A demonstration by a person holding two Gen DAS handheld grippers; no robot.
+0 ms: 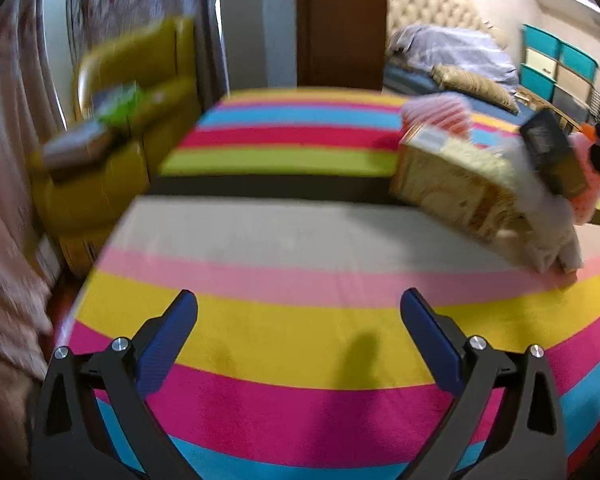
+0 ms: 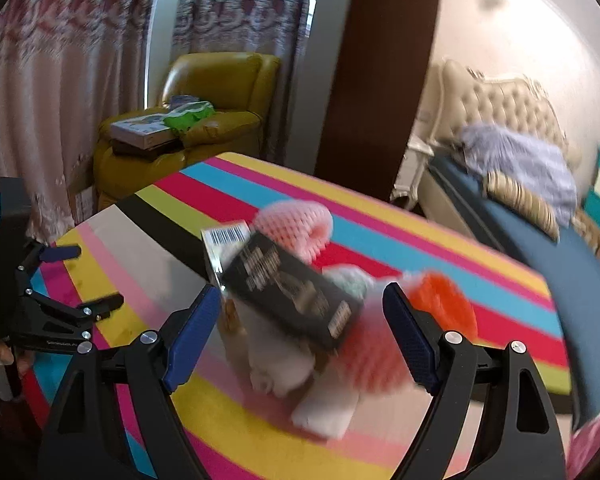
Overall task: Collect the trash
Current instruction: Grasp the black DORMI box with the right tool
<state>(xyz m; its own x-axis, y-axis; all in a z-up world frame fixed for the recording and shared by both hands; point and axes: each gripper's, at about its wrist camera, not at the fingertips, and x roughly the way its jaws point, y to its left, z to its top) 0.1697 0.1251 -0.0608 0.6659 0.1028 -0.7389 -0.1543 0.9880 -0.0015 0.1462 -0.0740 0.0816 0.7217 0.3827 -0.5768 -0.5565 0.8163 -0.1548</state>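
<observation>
My left tool (image 1: 299, 334) and right tool (image 2: 298, 322) gape wide, empty; the black box (image 2: 290, 298) tops what looks like blurred trash mid-bench (image 2: 380, 216).

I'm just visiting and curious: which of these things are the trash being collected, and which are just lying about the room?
Trash on the striped table:
- black box
- tan carton
- pink foam net
- orange foam net
- white wrapping

Just lying about:
- yellow armchair
- boxes on it
- bed
</observation>
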